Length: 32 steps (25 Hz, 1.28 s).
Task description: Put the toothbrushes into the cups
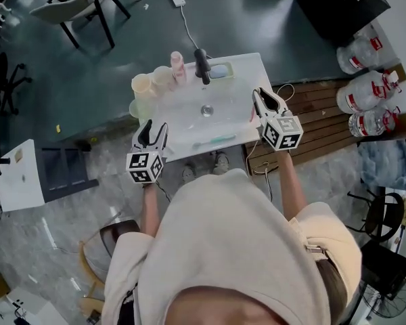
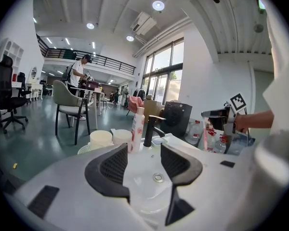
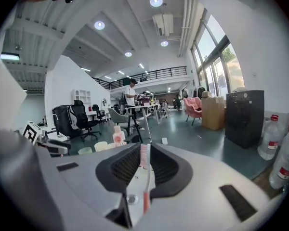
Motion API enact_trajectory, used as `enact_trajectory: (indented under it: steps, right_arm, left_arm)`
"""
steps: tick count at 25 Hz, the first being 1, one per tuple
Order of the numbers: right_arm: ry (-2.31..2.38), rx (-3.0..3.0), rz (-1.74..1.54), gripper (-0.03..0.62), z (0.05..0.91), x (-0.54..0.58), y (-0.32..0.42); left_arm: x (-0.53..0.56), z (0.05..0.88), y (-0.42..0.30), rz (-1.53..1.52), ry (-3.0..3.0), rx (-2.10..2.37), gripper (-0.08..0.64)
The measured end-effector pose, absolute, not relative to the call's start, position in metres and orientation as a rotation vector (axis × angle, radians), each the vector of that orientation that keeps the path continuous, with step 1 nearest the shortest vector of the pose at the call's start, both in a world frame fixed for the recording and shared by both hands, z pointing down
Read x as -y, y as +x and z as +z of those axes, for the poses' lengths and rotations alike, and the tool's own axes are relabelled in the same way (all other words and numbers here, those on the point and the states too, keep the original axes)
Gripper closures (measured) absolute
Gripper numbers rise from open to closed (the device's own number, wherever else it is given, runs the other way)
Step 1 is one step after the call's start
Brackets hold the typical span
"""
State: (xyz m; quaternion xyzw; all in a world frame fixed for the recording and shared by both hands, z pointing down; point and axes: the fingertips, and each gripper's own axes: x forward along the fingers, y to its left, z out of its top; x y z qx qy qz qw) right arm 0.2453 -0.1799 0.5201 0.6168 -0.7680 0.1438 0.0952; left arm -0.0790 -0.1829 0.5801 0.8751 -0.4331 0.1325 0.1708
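A: Your right gripper (image 3: 143,154) is closed narrow on a pink and white toothbrush (image 3: 146,186). You hold it at the right side of the sink (image 1: 250,66), well apart from the cups (image 1: 143,85).

B: Your left gripper (image 2: 142,154) stands wide, and nothing is between its jaws. A second toothbrush (image 1: 215,141), a green one, lies on the near rim of the sink. The cups stand at its far left corner, beside a pink bottle (image 1: 178,65).
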Motion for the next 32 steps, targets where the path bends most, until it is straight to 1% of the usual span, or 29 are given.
enact_trajectory:
  steps: [5, 12, 19, 24, 32]
  right_arm:
    - [1.760, 2.403, 0.368, 0.531, 0.491, 0.203, 0.198]
    - [1.559, 2.591, 0.307, 0.531, 0.469, 0.250, 0.110]
    - [1.426, 2.726, 0.230, 0.531, 0.446, 0.294, 0.039]
    - [1.394, 2.783, 0.174, 0.529, 0.439, 0.326, 0.000]
    - [1.396, 2.777, 0.127, 0.529, 0.452, 0.367, -0.036]
  left_arm:
    - [0.181, 0.575, -0.095, 0.358, 2.473, 1.270, 0.347]
    - [0.175, 0.571, -0.141, 0.330, 2.406, 1.384, 0.347]
    - [0.160, 0.574, -0.173, 0.313, 2.326, 1.478, 0.349]
    - [0.152, 0.576, -0.191, 0.307, 2.281, 1.523, 0.350]
    - [0.140, 0.577, -0.211, 0.309, 2.227, 1.576, 0.353]
